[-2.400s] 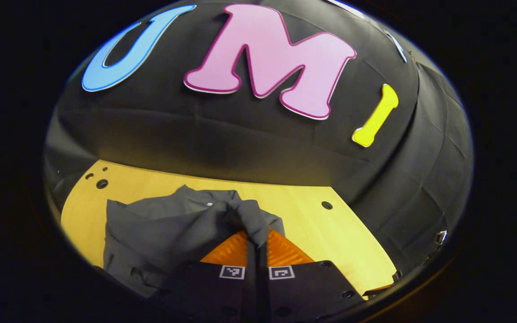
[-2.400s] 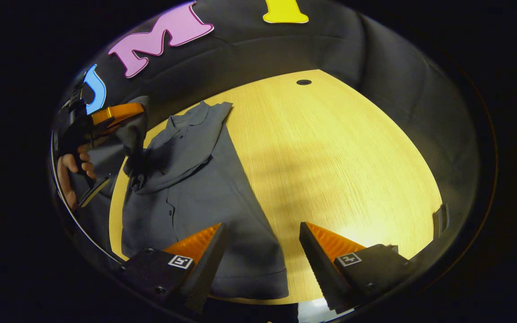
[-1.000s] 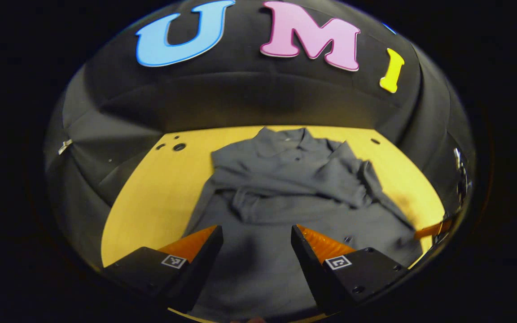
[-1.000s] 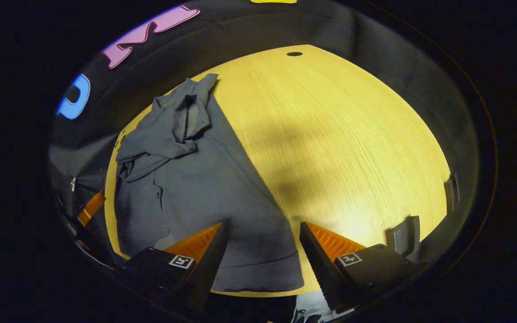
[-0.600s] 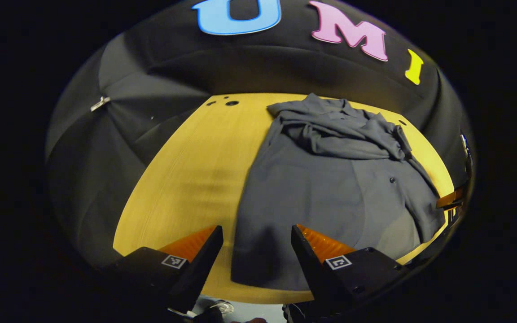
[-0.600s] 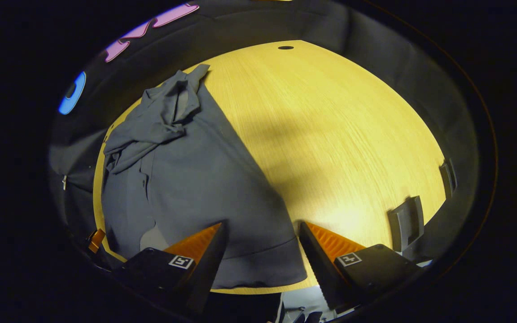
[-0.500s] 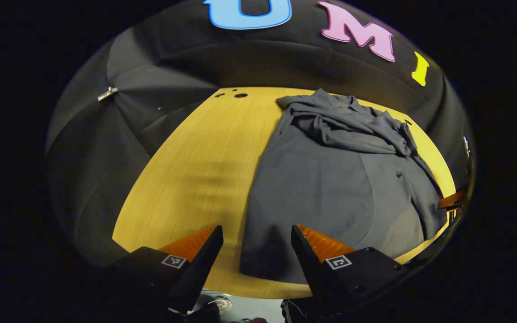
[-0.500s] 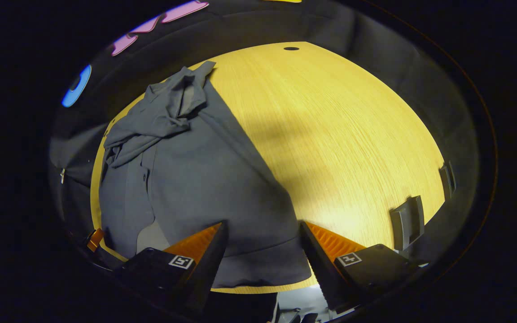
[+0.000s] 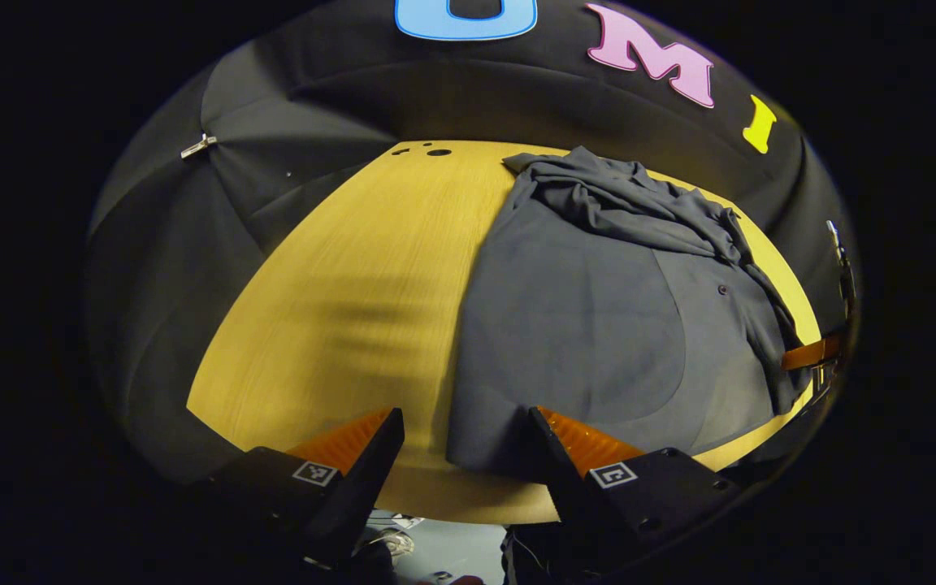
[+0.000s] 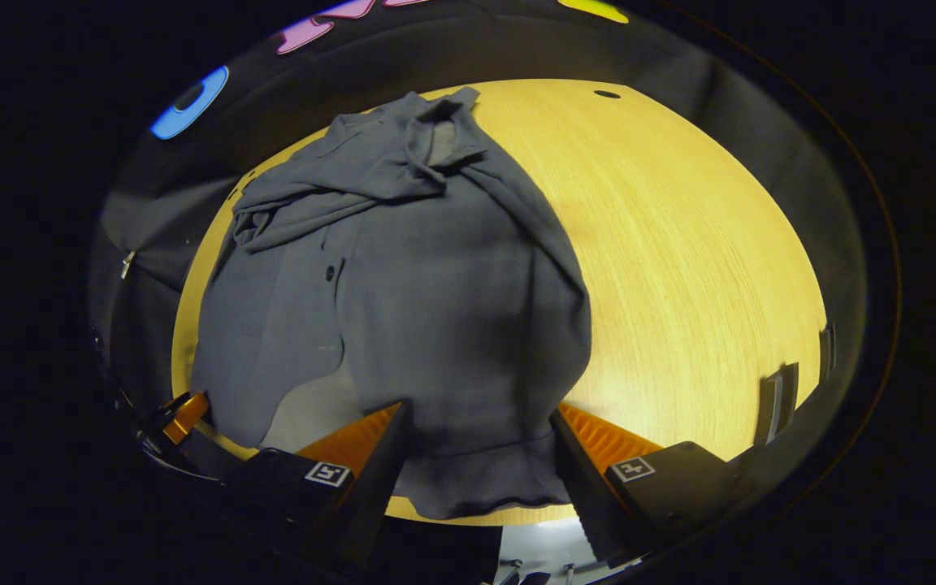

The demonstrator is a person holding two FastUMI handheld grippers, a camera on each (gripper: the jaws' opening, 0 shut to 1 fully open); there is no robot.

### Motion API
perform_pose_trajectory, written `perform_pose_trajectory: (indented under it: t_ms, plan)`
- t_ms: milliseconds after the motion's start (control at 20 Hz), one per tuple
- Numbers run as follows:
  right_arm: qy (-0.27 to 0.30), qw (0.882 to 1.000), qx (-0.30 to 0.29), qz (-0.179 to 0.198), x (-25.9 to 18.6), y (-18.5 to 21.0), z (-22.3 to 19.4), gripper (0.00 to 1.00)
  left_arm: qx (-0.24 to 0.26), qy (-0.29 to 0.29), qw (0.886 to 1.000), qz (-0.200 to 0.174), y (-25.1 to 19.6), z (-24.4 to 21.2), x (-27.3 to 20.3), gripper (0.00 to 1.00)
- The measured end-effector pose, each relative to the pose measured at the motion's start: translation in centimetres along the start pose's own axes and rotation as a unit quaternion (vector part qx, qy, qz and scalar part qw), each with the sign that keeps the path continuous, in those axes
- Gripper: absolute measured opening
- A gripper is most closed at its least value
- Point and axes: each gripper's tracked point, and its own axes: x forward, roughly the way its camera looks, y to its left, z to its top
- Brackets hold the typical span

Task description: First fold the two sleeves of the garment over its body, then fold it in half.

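Both sleeves lie bunched across the chest of the grey shirt (image 9: 598,309) on the worktop (image 9: 338,309); the half-fold looks next. Left hand-held gripper (image 9: 461,443) and right hand-held gripper (image 10: 480,439), each spread wide and holding nothing, hover at the hem corners, which they need to pinch.

A pale wooden table (image 9: 338,276) carries a single dark grey shirt (image 9: 590,317); the shirt lies flat, its hem at the near edge just ahead of the fingertips, its collar and bunched sleeves at the far end; in the right gripper view the shirt (image 10: 403,276) spreads ahead of the fingers, bare table (image 10: 679,244) beyond the right finger; small round holes pierce the far corners.
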Motion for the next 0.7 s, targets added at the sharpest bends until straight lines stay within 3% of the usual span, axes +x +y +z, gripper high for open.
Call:
perform_pose_trajectory:
  t_ms: [150, 200, 250, 400, 500, 550, 650, 700]
  plan:
    - [0.001, 1.0, -0.016, 0.006, 0.3, 1.7, -0.2, 0.99, 0.011, -0.001, 1.0, -0.001, -0.2, -0.1, 0.4, 0.96]
    - [0.0, 1.0, -0.029, -0.002, 0.5, 1.8, -0.2, 0.99, 0.02, 0.0, 1.0, -0.001, -0.3, -0.2, 0.6, 0.92]
    - [-0.001, 0.999, -0.042, -0.012, 0.6, 1.8, -0.5, 0.99, 0.028, 0.003, 1.0, -0.003, -0.4, -0.2, 0.7, 0.96]
    - [-0.002, 0.995, -0.093, -0.047, 0.8, 1.4, -0.8, 0.96, 0.04, 0.003, 0.999, -0.011, -1.2, 0.1, 1.1, 0.97]
    - [-0.004, 0.995, -0.093, -0.042, 1.1, 2.4, -1.1, 0.91, 0.051, 0.002, 0.999, -0.019, -2.0, 0.2, 1.2, 0.89]
    - [-0.004, 0.995, -0.092, -0.039, 1.2, 2.8, -0.9, 0.74, 0.056, 0.002, 0.998, -0.021, -2.4, 0.2, 1.3, 0.85]
    - [-0.004, 0.996, -0.087, -0.032, 1.2, 3.2, -0.8, 0.55, 0.059, 0.001, 0.998, -0.029, -3.1, 0.3, 1.3, 0.75]
    - [-0.004, 0.996, -0.084, -0.029, 1.3, 3.3, -0.8, 0.42, 0.061, 0.001, 0.998, -0.032, -3.5, 0.3, 1.3, 0.63]
